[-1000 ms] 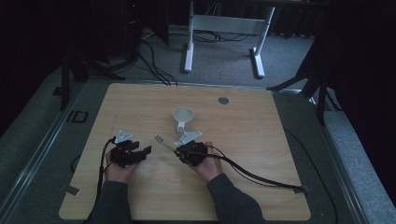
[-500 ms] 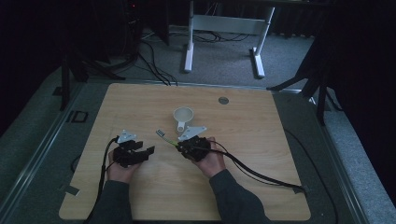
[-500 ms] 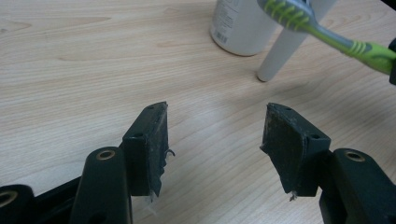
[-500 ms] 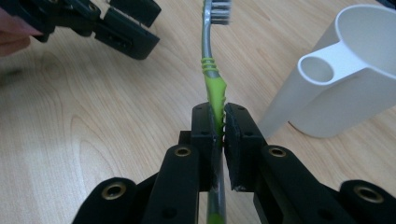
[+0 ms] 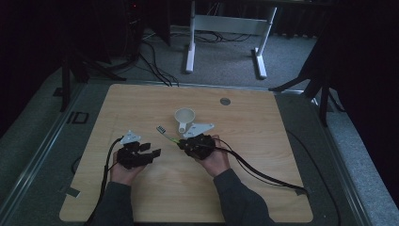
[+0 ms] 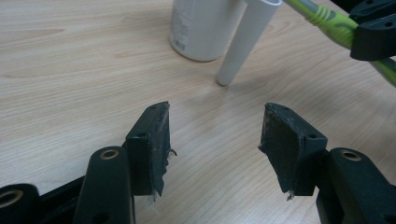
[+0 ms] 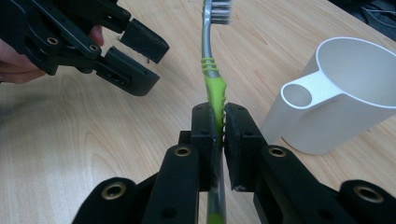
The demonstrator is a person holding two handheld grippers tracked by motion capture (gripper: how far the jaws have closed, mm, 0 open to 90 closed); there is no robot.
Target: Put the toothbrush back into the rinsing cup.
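The toothbrush [image 7: 212,88] is clamped by its green handle in the right gripper [image 7: 218,123], bristles forward, above the table [image 5: 263,188], just beside the white cup [image 7: 336,112]; the left gripper [image 6: 215,135] has just been closing, jaws apart with nothing between them; the table is pale wood on grey carpet, a white frame [image 5: 226,23] behind; the right gripper view shows the cup's hollow side tube.
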